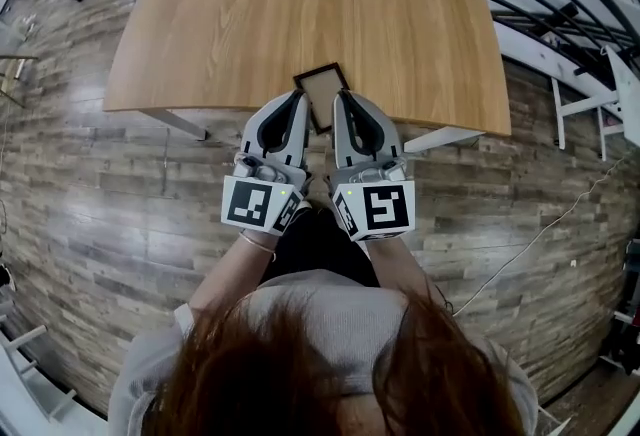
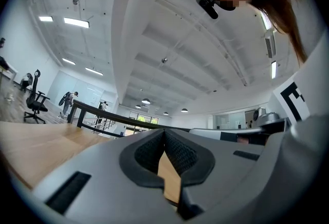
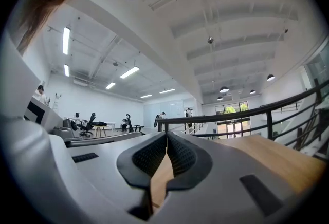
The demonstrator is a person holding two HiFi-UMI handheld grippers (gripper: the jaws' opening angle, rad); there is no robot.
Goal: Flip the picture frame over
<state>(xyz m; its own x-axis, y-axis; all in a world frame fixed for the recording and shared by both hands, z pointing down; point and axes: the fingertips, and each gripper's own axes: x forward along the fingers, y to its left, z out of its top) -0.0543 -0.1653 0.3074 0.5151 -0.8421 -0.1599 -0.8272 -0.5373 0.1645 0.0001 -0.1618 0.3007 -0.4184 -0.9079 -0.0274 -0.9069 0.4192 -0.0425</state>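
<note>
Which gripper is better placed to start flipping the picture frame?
Neither clearly: the left gripper and right gripper flank the picture frame at the wooden table's near edge, equally close, both with jaws together. Either must open first.

Your desk [image 1: 400, 24] is a pale wooden top standing on a grey plank floor [image 1: 100, 224]. One thing lies on it: the picture frame [image 1: 322, 92], a dark-rimmed rectangle at the middle of the near edge (its near end seems to jut past that edge), turned slightly askew.
</note>
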